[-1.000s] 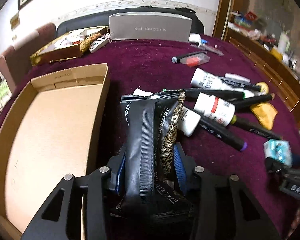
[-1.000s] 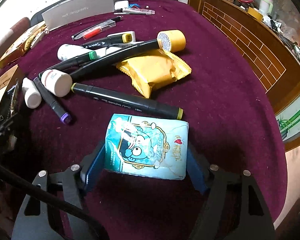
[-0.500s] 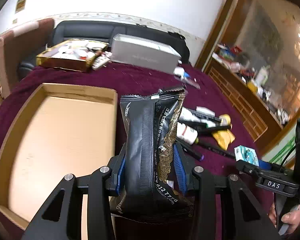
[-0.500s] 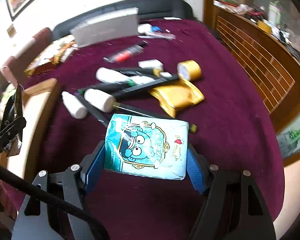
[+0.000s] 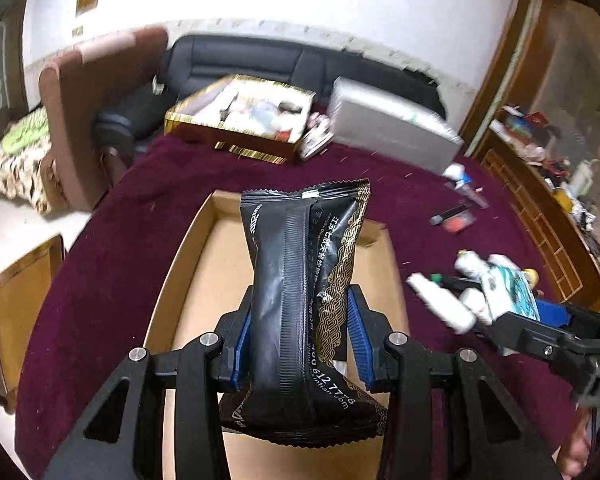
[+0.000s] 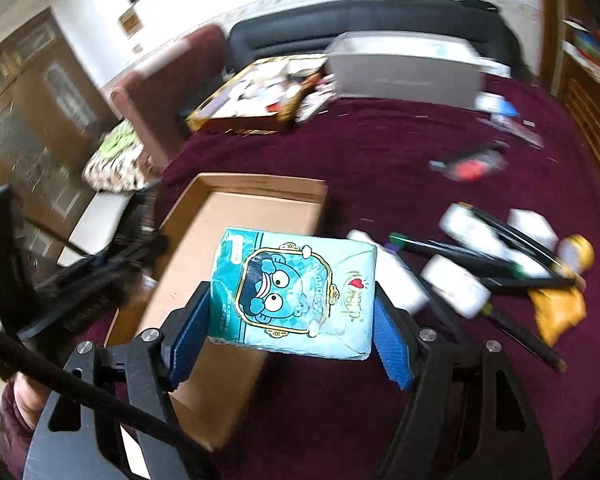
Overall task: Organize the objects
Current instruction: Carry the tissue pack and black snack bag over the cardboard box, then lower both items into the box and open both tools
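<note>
Left gripper (image 5: 300, 344): its two blue pads squeeze a black snack packet (image 5: 304, 300) with gold patterns. The packet stands up tall between them.

Where the black packet is: up in the air, over the open cardboard box (image 5: 204, 264).

Right gripper (image 6: 290, 334): its blue pads squeeze a blue tissue pack (image 6: 292, 292) with a cartoon face on it. The pack lies sideways between the pads.

Where the tissue pack is: up in the air, over the right edge of the cardboard box (image 6: 236, 208), partly above the table.

Cardboard box: brown, flat and open on top. It sits on the dark red tablecloth (image 5: 140, 208).

Pile on the right: black markers (image 6: 472, 256), white bottles (image 6: 456, 284) and a yellow packet (image 6: 560, 312) lie close together on the cloth, near the box but apart from it.

Back of the table: a gold-edged tray (image 5: 244, 116) full of small things sits just beside a grey box (image 5: 388, 128).

Behind the table: a black sofa (image 5: 260, 64) and a brown chair (image 5: 88, 92).
</note>
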Demonstrator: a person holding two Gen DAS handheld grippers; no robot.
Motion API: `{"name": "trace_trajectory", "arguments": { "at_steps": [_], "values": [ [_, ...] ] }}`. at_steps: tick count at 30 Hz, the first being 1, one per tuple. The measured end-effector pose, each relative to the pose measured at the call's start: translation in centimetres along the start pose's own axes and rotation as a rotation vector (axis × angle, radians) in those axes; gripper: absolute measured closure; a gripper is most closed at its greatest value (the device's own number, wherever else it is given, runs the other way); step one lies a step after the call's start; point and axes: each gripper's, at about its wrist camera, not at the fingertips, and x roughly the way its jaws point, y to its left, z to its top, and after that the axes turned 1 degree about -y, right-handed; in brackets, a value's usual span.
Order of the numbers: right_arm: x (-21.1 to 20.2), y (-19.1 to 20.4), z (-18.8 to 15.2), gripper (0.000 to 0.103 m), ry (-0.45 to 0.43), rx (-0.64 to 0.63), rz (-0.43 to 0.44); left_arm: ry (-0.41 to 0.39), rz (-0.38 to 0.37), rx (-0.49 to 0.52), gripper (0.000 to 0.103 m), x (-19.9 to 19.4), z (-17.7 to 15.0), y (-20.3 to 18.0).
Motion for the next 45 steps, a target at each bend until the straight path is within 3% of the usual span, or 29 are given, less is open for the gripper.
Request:
{"name": "trace_trajectory", "arguments": {
  "at_steps": [5, 12, 18, 23, 32, 37, 45],
  "values": [
    [5.4, 3.2, 1.6, 0.029, 0.029, -0.109, -0.059, 0.085, 0.014, -0.057, 0.067, 4.6, 0.3, 2.6],
    [9.7, 4.1, 2.4, 0.029, 0.067, -0.213, -0.084, 0.141, 0.032, -0.073, 0.066, 8.8, 1.1, 3.9],
    [12.1, 4.2, 3.0, 0.029, 0.084, -0.287, -0.118, 0.156, 0.035, -0.065, 0.066, 10.3, 1.8, 4.7],
    [13.9, 4.3, 3.1, 0.029, 0.106, -0.303, -0.122, 0.183, -0.015, -0.067, 0.066, 11.2, 2.5, 4.6],
    [14.8, 3.5, 3.4, 0.027, 0.096, -0.3, -0.133, 0.203, -0.078, -0.115, 0.063, 11.6, 2.9, 5.4],
    [14.3, 3.0, 3.6, 0.027, 0.109, -0.265, -0.079, 0.233, -0.125, -0.176, 0.06, 11.1, 2.7, 6.1],
    [10.3, 1.5, 4.5, 0.027, 0.025, -0.162, -0.015, 0.194, -0.185, -0.264, 0.058, 7.7, 2.8, 7.5]
  ]
}}
